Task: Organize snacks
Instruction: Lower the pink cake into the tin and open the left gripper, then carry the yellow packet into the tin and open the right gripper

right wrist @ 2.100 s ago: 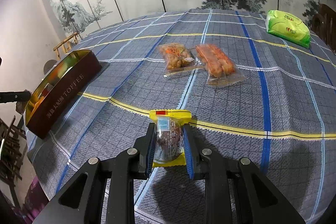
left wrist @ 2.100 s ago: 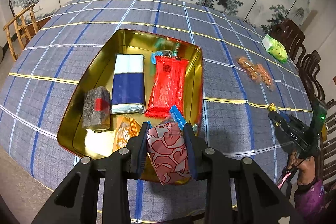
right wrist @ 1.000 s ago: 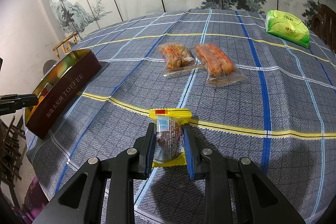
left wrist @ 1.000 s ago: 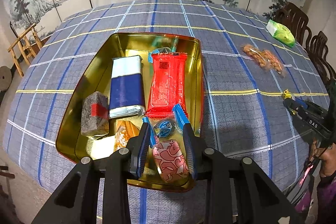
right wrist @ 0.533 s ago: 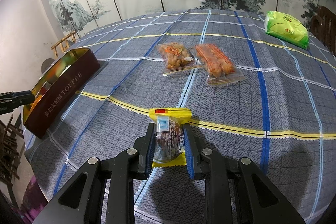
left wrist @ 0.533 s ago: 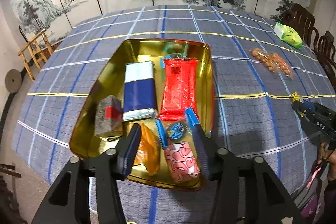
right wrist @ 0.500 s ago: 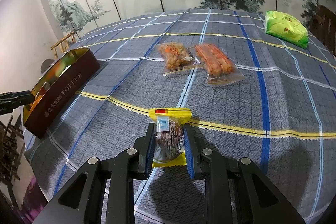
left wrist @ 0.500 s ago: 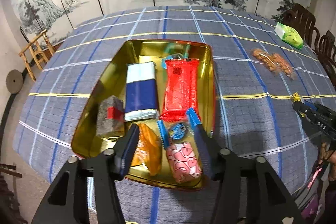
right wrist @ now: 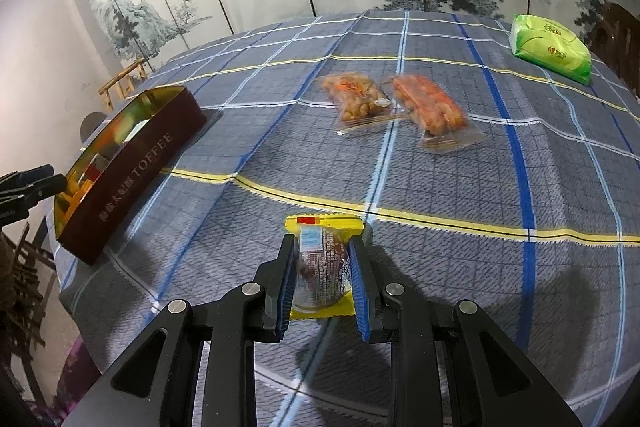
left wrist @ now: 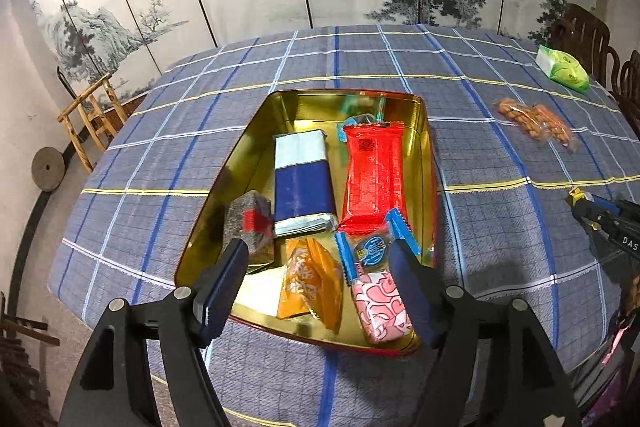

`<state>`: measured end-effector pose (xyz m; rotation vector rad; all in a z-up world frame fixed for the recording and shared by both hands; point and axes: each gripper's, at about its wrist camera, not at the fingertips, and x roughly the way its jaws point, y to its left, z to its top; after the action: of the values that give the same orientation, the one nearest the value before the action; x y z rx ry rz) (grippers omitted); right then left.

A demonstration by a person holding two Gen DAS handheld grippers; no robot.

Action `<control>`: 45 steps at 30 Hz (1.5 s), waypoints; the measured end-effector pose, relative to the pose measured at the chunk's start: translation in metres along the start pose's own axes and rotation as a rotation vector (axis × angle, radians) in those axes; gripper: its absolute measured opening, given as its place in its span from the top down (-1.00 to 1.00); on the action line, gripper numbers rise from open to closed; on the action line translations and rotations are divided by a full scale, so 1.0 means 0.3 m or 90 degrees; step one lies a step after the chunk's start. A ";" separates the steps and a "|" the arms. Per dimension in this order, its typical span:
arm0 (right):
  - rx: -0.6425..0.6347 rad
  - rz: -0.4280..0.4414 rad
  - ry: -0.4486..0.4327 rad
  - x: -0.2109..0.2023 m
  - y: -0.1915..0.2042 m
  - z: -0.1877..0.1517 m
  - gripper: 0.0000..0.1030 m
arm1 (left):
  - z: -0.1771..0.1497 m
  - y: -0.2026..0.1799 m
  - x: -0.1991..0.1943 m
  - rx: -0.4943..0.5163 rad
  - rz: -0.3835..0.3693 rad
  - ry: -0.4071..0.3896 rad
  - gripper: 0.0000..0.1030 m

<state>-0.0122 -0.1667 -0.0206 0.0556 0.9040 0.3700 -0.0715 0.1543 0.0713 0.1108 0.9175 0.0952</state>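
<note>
My left gripper (left wrist: 318,259) hangs over the near end of the gold tin (left wrist: 431,163), its jaws opening and touching nothing. Between and below the fingers a pink patterned snack (left wrist: 382,307) lies loose on the tin floor, beside an orange packet (left wrist: 310,277) and a blue wrapped candy (left wrist: 372,251). Farther in lie a blue-and-white packet (left wrist: 302,183), a red packet (left wrist: 374,175) and a grey block (left wrist: 250,223). My right gripper (right wrist: 322,245) is shut on a yellow-edged clear snack packet (right wrist: 320,267), just above the tablecloth.
Two clear packets of fried snacks (right wrist: 354,99) (right wrist: 430,107) lie mid-table, with a green bag (right wrist: 550,47) at the far right. The dark red tin (right wrist: 132,163) stands to the left in the right wrist view. Wooden chairs (left wrist: 580,31) flank the table; a painted screen stands behind.
The left jaws have spread apart and let go of the pink snack, which now lies in the tin. The left view tilted up slightly. The right gripper kept still with its packet.
</note>
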 end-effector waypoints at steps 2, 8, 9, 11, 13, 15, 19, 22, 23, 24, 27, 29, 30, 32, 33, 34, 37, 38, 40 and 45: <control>0.000 0.004 -0.001 -0.008 0.013 0.004 0.49 | -0.003 0.007 -0.002 -0.002 0.000 -0.001 -0.37; -0.013 0.017 -0.004 -0.025 0.084 0.023 0.49 | -0.018 0.028 -0.010 -0.004 0.009 -0.006 -0.47; -0.017 0.020 -0.005 -0.028 0.099 0.028 0.49 | -0.021 0.033 -0.011 -0.005 0.010 -0.007 -0.48; -0.024 0.026 -0.006 -0.032 0.126 0.038 0.49 | -0.027 0.042 -0.015 -0.006 0.012 -0.011 -0.49; -0.034 0.033 -0.008 -0.036 0.163 0.051 0.49 | -0.032 0.049 -0.015 -0.008 0.014 -0.012 -0.51; -0.043 0.041 -0.009 -0.040 0.197 0.062 0.49 | -0.037 0.059 -0.015 -0.010 0.018 -0.013 -0.52; -0.061 0.067 -0.011 -0.044 0.281 0.091 0.49 | -0.049 0.084 -0.013 -0.017 0.023 -0.013 -0.54; -0.078 0.082 -0.010 -0.037 0.344 0.109 0.49 | -0.058 0.106 -0.010 -0.024 0.027 -0.014 -0.54; -0.085 0.087 -0.009 -0.033 0.370 0.115 0.49 | -0.061 0.110 -0.008 -0.026 0.028 -0.014 -0.54; -0.089 0.091 -0.008 -0.030 0.384 0.118 0.49 | -0.065 0.117 -0.006 -0.028 0.029 -0.014 -0.55; -0.104 0.107 -0.002 -0.008 0.446 0.134 0.49 | -0.072 0.135 -0.002 -0.030 0.036 -0.016 -0.55; -0.108 0.120 0.004 0.010 0.483 0.146 0.49 | -0.078 0.143 -0.002 -0.029 0.041 -0.017 -0.56; -0.109 0.127 0.007 0.019 0.501 0.152 0.49 | -0.081 0.147 -0.003 -0.029 0.044 -0.019 -0.57; -0.114 0.141 0.012 0.038 0.542 0.168 0.49 | -0.085 0.158 -0.004 -0.030 0.045 -0.021 -0.57; -0.115 0.145 0.013 0.044 0.556 0.174 0.49 | -0.086 0.162 -0.004 -0.031 0.046 -0.022 -0.58; -0.117 0.150 0.015 0.054 0.578 0.184 0.49 | -0.086 0.169 -0.003 -0.032 0.046 -0.022 -0.58; -0.126 0.161 0.021 0.086 0.635 0.211 0.49 | -0.088 0.192 -0.001 -0.038 0.048 -0.022 -0.59; -0.128 0.163 0.023 0.092 0.650 0.215 0.49 | -0.089 0.199 -0.001 -0.041 0.047 -0.022 -0.59; -0.130 0.170 0.028 0.116 0.679 0.231 0.49 | -0.092 0.217 0.002 -0.048 0.048 -0.021 -0.60; -0.127 0.178 0.042 0.175 0.729 0.261 0.49 | -0.105 0.242 0.011 -0.050 0.049 -0.016 -0.60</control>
<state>0.0144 0.0639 0.0325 -0.0139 0.9227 0.7242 -0.0971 0.2283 0.0598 0.0736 0.8830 0.2011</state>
